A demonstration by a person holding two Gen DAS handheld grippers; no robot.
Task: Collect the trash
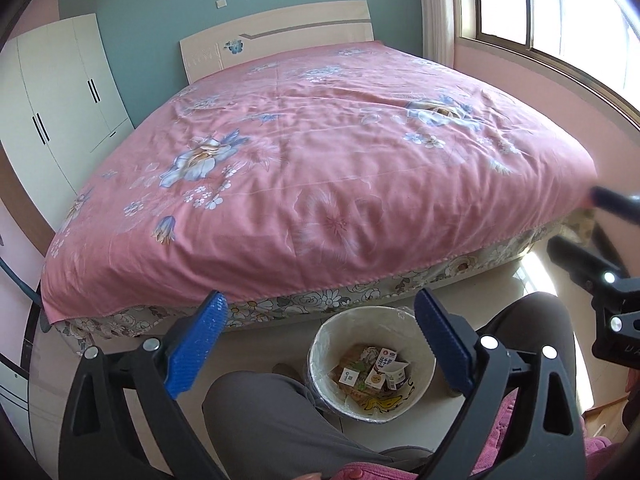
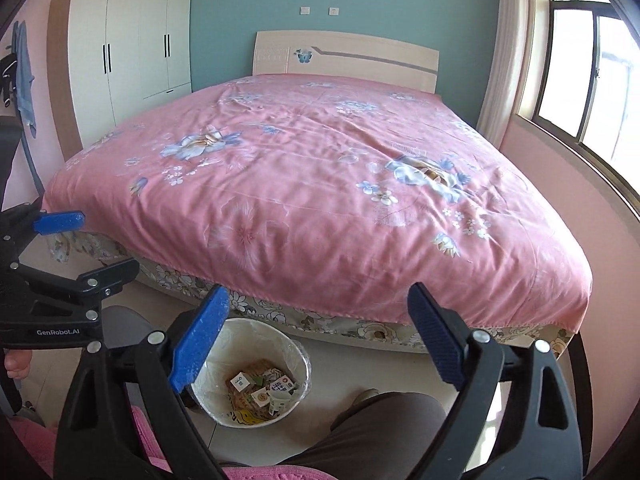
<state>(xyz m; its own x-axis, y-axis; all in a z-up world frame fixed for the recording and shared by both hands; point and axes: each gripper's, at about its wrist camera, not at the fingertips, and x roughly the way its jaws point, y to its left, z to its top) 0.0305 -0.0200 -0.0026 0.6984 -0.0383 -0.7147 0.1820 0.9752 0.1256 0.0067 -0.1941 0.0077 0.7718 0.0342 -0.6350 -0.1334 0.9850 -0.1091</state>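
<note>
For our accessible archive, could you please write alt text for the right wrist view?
The right gripper hangs open and empty above a lined trash bin holding small cartons, on the floor between a seated person's knees. Beyond it lies a bed with a pink floral cover; the left gripper shows at left.

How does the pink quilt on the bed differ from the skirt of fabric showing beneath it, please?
The pink quilt is pink with large, scattered blue flowers; the skirt is pale beige, densely printed with smaller blooms. The quilt lies across the whole bed top, while the skirt shows only as a narrow band along the bed's near side. Both are floral.
</note>
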